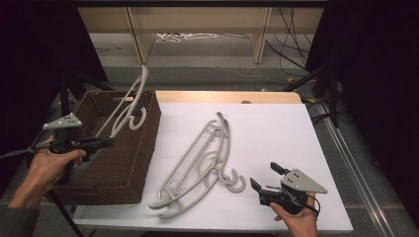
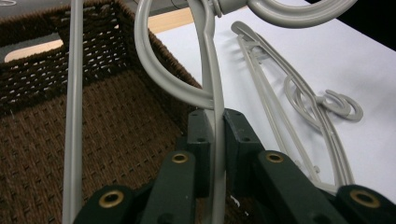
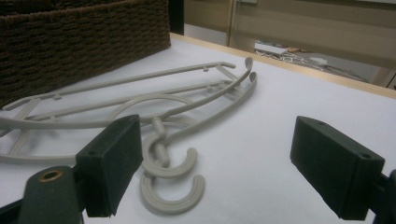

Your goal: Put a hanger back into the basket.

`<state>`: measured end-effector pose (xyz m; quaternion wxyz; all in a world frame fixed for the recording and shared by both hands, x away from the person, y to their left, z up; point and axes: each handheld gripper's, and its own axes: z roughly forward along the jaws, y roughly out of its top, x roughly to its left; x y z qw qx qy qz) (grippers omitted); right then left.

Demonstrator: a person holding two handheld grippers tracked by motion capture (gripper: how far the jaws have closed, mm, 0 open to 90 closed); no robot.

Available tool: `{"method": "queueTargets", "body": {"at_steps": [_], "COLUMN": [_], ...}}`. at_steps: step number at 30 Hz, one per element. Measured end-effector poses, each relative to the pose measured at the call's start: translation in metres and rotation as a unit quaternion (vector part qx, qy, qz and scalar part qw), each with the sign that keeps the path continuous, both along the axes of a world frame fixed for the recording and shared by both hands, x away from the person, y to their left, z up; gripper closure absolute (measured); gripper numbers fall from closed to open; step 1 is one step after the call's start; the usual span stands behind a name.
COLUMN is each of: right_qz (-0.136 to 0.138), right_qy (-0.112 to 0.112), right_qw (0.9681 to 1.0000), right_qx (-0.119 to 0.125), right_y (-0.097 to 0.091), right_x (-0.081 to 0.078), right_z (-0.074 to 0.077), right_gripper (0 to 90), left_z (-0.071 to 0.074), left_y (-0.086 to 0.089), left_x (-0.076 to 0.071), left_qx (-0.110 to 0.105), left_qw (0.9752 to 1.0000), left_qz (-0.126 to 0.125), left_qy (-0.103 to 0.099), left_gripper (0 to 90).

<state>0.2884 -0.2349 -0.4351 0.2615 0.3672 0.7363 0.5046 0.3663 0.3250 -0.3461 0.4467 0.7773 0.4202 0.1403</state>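
Hanger [image 1: 129, 101] is clamped in the left hand-held gripper [image 1: 106, 142] and tilts over the brown basket [image 1: 126, 170], not yet laid inside. Two more hangers [image 1: 200, 160] wait on the white bench [image 1: 276, 133] before the wide-open, empty right hand-held gripper [image 1: 264, 177]. Beyond, wooden legs and floor cables.

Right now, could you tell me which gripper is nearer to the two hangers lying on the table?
Right. The right gripper sits open just beside the two hangers; the left gripper is over the basket.

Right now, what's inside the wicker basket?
The wicker basket shows a bare woven floor; the grey hanger, clamped by the left gripper, hangs over it. Its near corners are hidden.
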Motion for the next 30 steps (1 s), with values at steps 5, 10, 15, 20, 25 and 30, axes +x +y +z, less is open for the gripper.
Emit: {"method": "queueTargets", "body": {"at_steps": [5,10,15,20,25,30], "right_qz": [-0.001,0.004,0.004,0.001,0.002,0.001], "right_qy": [-0.004,-0.001,-0.004,0.004,-0.004,0.007], "right_qw": [1.0,0.9999,0.9999,1.0,0.9999,1.0], "right_qx": [0.004,0.009,0.011,-0.002,0.009,-0.002], "right_y": [0.001,0.002,0.002,0.001,0.002,0.001], "right_x": [0.001,0.001,0.002,0.001,0.002,0.001], "right_z": [-0.001,-0.002,-0.002,-0.001,-0.003,-0.001], "right_gripper": [17.7,17.7,17.7,17.7,17.7,17.7], "left_z": [-0.009,-0.015,-0.014,-0.015,-0.019,-0.02], "left_y": [0.007,0.012,0.013,0.018,0.025,0.027], "left_x": [-0.003,-0.004,-0.006,-0.002,0.001,0.003], "left_qx": [0.011,0.024,0.032,0.062,0.068,0.069], "left_qw": [0.9999,0.9994,0.999,0.9969,0.9958,0.9948], "left_qz": [-0.006,-0.013,-0.023,-0.033,-0.039,-0.05], "left_qy": [0.011,0.02,0.02,0.037,0.048,0.055], "left_gripper": [81.6,81.6,81.5,81.5,81.5,81.5]}}
